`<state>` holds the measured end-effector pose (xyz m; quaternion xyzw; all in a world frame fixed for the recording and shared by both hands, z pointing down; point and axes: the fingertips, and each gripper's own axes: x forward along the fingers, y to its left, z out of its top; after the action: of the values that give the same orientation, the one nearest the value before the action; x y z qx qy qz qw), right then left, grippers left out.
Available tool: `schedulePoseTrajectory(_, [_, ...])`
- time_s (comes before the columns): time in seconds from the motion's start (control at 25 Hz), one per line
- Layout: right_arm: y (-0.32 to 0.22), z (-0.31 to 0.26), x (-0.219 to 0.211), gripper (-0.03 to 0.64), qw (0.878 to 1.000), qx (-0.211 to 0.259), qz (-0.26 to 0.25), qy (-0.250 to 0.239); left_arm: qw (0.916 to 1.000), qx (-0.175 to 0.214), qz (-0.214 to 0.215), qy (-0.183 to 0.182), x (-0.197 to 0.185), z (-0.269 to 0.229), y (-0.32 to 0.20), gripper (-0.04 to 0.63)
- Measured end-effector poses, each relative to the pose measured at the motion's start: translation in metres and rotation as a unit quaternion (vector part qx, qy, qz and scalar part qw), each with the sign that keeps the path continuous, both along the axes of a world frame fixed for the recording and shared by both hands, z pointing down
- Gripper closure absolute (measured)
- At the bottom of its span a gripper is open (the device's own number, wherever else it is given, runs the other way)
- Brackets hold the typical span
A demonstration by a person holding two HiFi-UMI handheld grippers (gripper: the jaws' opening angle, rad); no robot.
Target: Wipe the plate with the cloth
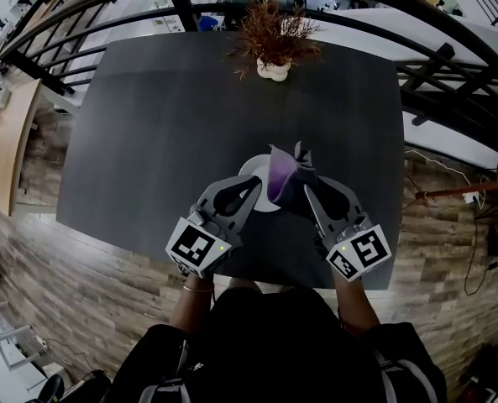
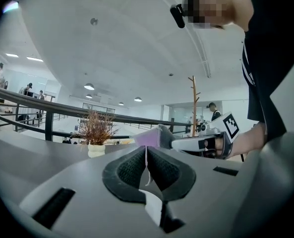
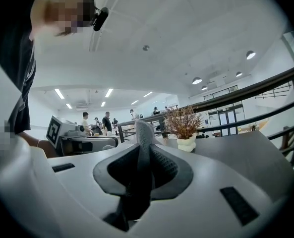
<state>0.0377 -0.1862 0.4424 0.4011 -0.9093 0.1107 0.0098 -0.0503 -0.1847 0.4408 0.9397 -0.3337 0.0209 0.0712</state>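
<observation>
Head camera: above the table's (image 1: 131, 158) near edge, looking steeply down, potted plant (image 1: 273, 47) at the far edge. Cameras on my left gripper (image 1: 250, 185) and right gripper (image 1: 307, 187) sit low, close behind the jaws, facing level toward the plant. All three views share the plant.
</observation>
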Motion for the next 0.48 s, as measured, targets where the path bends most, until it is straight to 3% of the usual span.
schedulePoseTrajectory(0.12, [-0.008, 0.014, -0.001, 0.558, 1.0, -0.004, 0.004, 0.012, 0.9999, -0.006, -0.008, -0.002, -0.005, 0.015, -0.009, 0.575])
schedulePoseTrajectory(0.2, [-0.01, 0.023, -0.001, 0.558, 1.0, -0.013, 0.01, 0.016, 0.9998, -0.014, -0.017, 0.0, -0.01, 0.024, -0.012, 0.529])
schedulePoseTrajectory(0.48, [-0.019, 0.051, -0.006, 0.558, 0.999, -0.038, 0.024, 0.026, 0.9975, -0.061, -0.035, -0.003, -0.02, 0.063, -0.017, 0.506])
